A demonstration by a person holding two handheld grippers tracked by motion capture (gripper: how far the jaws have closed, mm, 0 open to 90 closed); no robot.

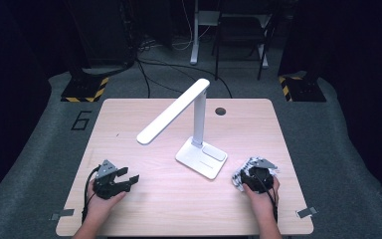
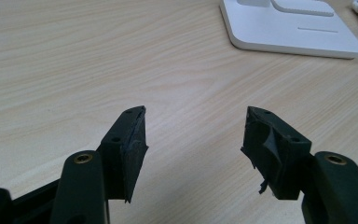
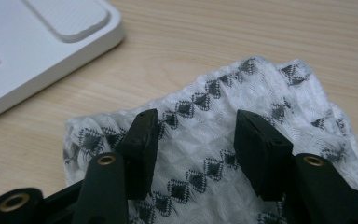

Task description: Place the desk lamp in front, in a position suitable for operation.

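**A soft cloth to pick up**

The cloth [image 3: 223, 149] lies flat on the table, just right of the lamp base [image 1: 201, 158]. The right gripper [image 3: 196, 154] is over it, jaws partly open, not pinching. The cloth looks light and floppy, so grab a bunched fold. The left gripper [image 2: 193, 140], left of the lamp base, is open and holds nothing.

A pale wooden table [image 1: 179, 199] stands on grey carpet [image 1: 45, 144] in a dark room. A white desk lamp [image 1: 194, 134] sits mid-table. Behind, black stands on yellow-and-black striped bases [image 1: 84, 89], trailing cables [image 1: 179, 69] and a white frame leg [image 1: 195, 35] recede into shadow.
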